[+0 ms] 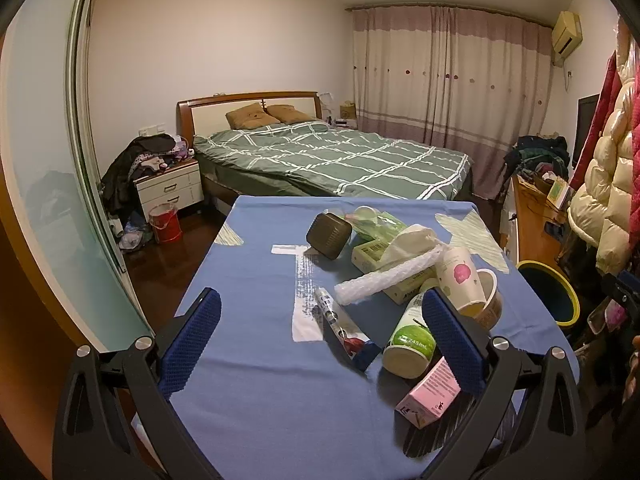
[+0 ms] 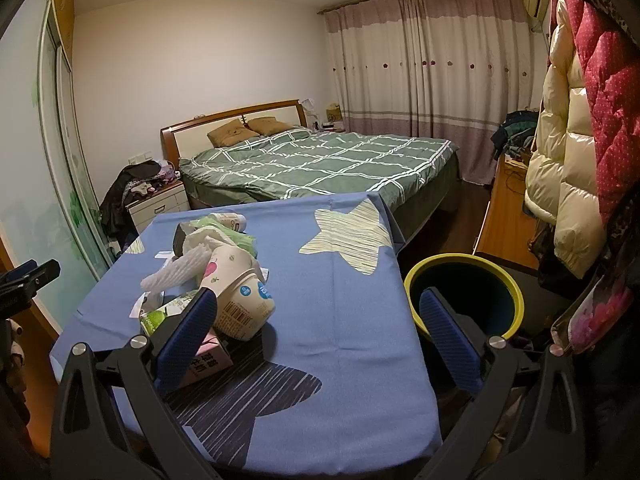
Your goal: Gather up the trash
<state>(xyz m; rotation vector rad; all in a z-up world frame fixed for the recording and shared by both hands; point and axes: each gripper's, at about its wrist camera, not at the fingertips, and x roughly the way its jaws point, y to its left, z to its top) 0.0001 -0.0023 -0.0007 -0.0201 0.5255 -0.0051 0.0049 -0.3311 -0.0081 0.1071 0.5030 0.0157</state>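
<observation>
Both my grippers, left (image 1: 320, 340) and right (image 2: 318, 340), hung spread wide and empty over the table (image 2: 344, 320). The trash lay heaped on it — two paper cups (image 1: 460, 276), one green bottle (image 1: 412, 340), one pink carton (image 1: 430, 394), perhaps more behind. One bin (image 2: 464, 296) stood beside the table. A careless grab could topple the leaning pile — cups rolling off the edge.
</observation>
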